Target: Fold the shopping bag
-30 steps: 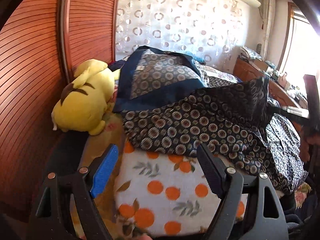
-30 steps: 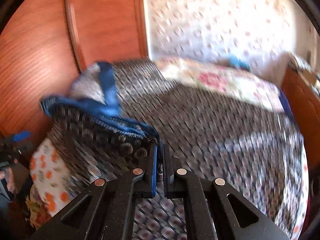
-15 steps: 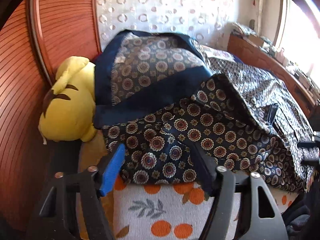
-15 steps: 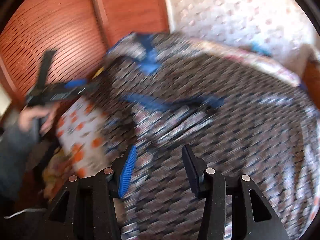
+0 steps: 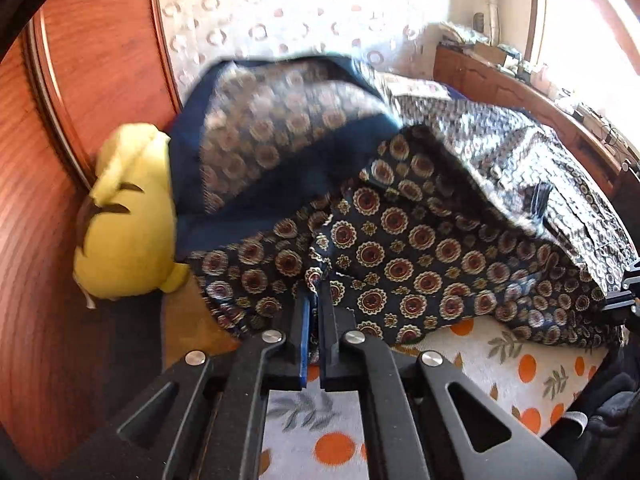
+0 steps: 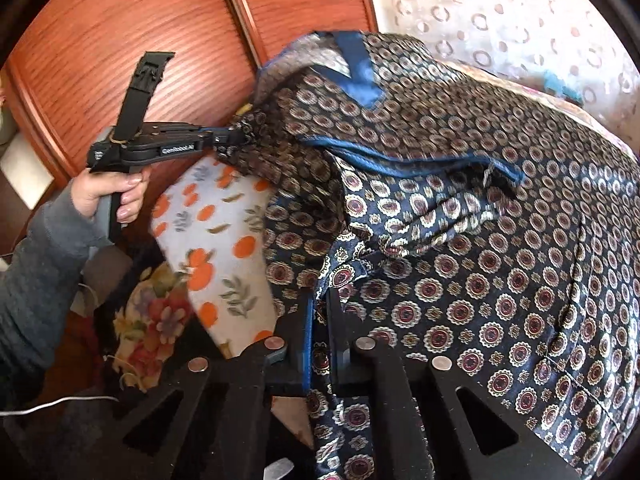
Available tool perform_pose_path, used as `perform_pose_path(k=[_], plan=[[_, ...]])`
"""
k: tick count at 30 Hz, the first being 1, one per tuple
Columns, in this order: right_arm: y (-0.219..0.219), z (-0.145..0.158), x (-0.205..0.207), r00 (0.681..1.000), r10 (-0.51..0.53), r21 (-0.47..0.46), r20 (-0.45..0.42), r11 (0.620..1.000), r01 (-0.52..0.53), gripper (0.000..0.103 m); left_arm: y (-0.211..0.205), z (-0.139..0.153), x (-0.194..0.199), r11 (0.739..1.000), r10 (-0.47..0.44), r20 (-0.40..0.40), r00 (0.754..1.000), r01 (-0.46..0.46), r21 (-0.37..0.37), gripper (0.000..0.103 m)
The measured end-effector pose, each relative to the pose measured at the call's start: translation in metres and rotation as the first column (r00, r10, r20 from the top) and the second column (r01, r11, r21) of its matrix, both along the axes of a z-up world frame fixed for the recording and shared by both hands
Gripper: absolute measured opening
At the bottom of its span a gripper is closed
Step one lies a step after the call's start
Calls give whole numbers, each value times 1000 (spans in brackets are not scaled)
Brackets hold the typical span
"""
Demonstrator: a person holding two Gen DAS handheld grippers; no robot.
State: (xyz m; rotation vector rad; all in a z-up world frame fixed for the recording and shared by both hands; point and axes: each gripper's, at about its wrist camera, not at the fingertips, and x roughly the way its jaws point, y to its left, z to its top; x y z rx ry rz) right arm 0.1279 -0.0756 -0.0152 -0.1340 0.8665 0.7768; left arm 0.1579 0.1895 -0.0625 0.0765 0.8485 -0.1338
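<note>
A dark navy shopping bag [image 5: 400,236] printed with round medallions and edged in blue lies spread over a bed. My left gripper [image 5: 313,292] is shut on a bunched fold at the bag's near edge. In the right wrist view the same bag [image 6: 480,264] fills the right side, its blue strap [image 6: 360,76] at the top. My right gripper [image 6: 320,300] is shut on another fold of the bag's near edge. The left gripper [image 6: 236,138] also shows there, held by a hand [image 6: 108,192], pinching the bag's far left corner.
A yellow plush toy [image 5: 128,216] lies against the red-brown wooden wardrobe [image 5: 80,80] at the left. Under the bag is a white cover with orange fruit print [image 5: 500,364]. A wooden sideboard [image 5: 520,92] with clutter stands at the far right by the window.
Both grippers closed on folds of the bag's near edge. The left came forward from the orange-print cover to the bag. The right had let go, swung left and gripped again.
</note>
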Motion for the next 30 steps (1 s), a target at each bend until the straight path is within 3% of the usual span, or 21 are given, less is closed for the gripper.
perform_pose_path(k=[8, 13, 19, 21, 23, 25, 30], plan=[[-5, 13, -37, 992, 126, 72, -27, 990, -124, 2, 34, 43, -67, 998, 62, 101, 993, -62, 1, 4], [6, 1, -57, 982, 180, 48, -54, 983, -178, 2, 58, 22, -94, 994, 109, 54, 993, -107, -32, 4], [13, 3, -61, 987, 162, 3, 13, 987, -162, 3, 56, 11, -106, 992, 118, 59, 991, -115, -56, 5], [12, 9, -61, 986, 160, 0, 37, 987, -160, 6, 50, 15, -110, 994, 100, 76, 992, -97, -51, 15], [11, 20, -65, 985, 155, -5, 71, 988, -155, 11, 43, 20, -111, 996, 89, 96, 991, -87, -34, 57], [11, 30, -66, 982, 158, 2, 101, 987, -159, 18, 34, 28, -115, 997, 77, 120, 990, -75, -23, 75], [24, 41, -61, 969, 185, -1, 166, 982, -188, 43, 22, 42, -120, 997, 75, 156, 985, -71, -33, 79]])
